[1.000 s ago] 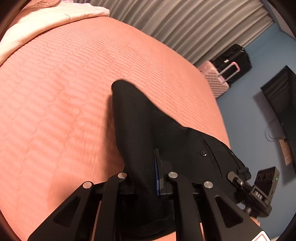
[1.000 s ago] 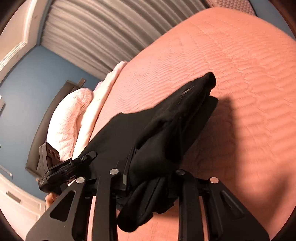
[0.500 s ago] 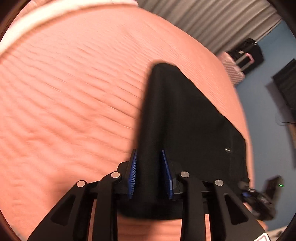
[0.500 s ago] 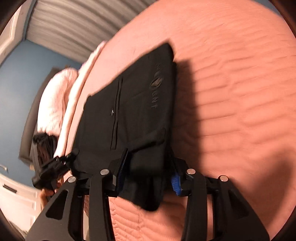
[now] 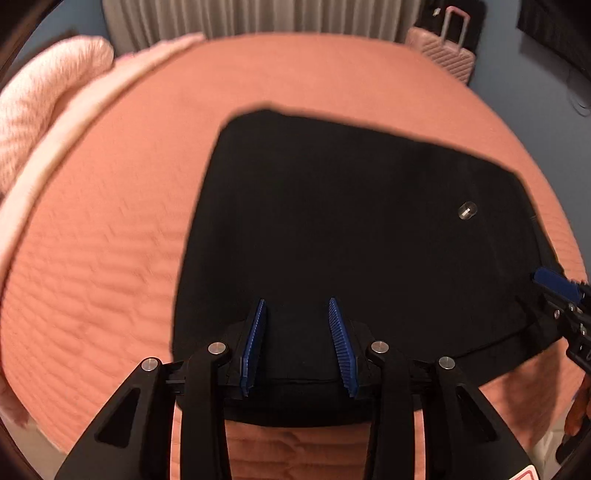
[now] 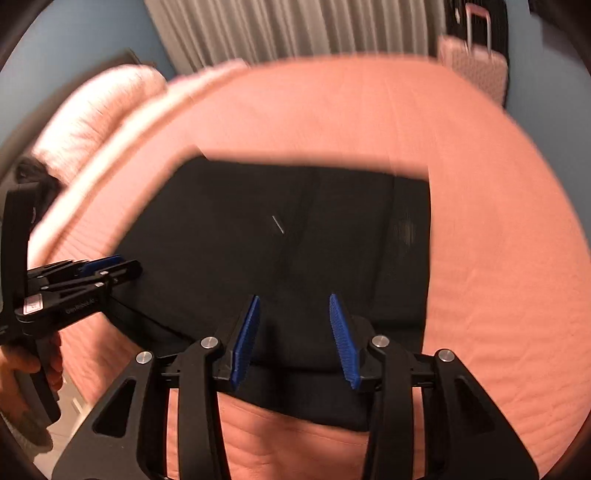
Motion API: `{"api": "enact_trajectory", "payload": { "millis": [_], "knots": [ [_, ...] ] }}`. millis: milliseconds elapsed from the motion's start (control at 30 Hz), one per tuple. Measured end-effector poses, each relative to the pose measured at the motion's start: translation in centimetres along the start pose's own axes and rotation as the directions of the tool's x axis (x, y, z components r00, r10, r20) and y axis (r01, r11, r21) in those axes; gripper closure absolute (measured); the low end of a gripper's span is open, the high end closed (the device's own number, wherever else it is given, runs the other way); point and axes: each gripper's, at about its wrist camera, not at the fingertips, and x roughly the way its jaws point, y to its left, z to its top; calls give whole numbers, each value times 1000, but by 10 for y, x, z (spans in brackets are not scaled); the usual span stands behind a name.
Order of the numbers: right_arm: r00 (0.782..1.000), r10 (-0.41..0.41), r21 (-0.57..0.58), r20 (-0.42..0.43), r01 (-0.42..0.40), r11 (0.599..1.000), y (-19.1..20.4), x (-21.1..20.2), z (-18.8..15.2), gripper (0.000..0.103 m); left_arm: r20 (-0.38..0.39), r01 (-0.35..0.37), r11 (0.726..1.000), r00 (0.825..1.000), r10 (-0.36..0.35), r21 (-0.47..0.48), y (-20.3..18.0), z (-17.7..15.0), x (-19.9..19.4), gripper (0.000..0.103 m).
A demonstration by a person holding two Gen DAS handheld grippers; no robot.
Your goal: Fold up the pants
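The black pants [image 5: 351, 229] lie folded flat in a compact rectangle on the salmon bedspread [image 5: 110, 240]; a metal button [image 5: 467, 211] shows near their right side. They also show in the right wrist view [image 6: 295, 240]. My left gripper [image 5: 297, 306] is open, its blue pads astride the near edge of the pants without gripping them. My right gripper [image 6: 293, 301] is open over the near edge further right. Each gripper shows at the edge of the other's view: the right gripper [image 5: 557, 288] and the left gripper [image 6: 92, 271].
Pink fluffy pillows [image 5: 44, 96] and a pale blanket lie at the bed's left end. A pink suitcase [image 5: 443, 51] stands by the grey curtain [image 5: 258, 16] beyond the bed. The bed's near edge runs just under the grippers.
Both grippers were shut on the lifted pants a second ago. They laid the pants flat on the bed, opened, and drew back toward the near edge.
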Motion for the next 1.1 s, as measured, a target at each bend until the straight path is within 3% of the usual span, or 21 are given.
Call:
{"api": "enact_trajectory", "payload": {
  "millis": [167,267,400,500,533,633,700,767,800,967,1100],
  "knots": [
    [995,23,63,96,-29,998,2,-42,8,68,33,0,1000,999,1,-30,9,4,-8,66],
    [999,-38,35,-8,38,999,-2,-16,-6,69,20,12,998,1000,-11,-61,18,4,3,66],
    [998,-38,80,50,34,996,5,-34,-9,69,30,-48,999,998,48,12,-5,6,1,65],
    [996,-77,51,53,74,996,17,-37,-12,67,28,-24,1000,999,24,-7,-2,0,-13,64],
    [995,-101,29,25,100,995,17,-28,-16,59,12,-17,1000,1000,17,-19,0,-3,-10,64],
    [984,-169,-69,48,172,983,29,-19,-26,59,18,-38,999,999,38,5,-3,-13,-7,63],
    [985,-167,-62,54,170,984,40,-32,-23,48,16,-63,998,998,63,26,-8,-14,-16,64],
    [983,-153,-34,101,157,987,45,-49,-23,25,16,-52,999,998,52,10,-6,-15,-28,64],
    [980,-148,-31,131,153,988,48,-59,-25,21,24,-35,999,999,35,-8,-4,-17,-37,64],
    [974,-154,10,167,155,988,42,-81,-19,19,39,-22,1000,999,22,-13,-3,-18,-56,63],
    [970,-88,45,228,80,996,38,-80,33,19,89,2,999,996,-5,33,-20,22,-52,63]
  ]
}}
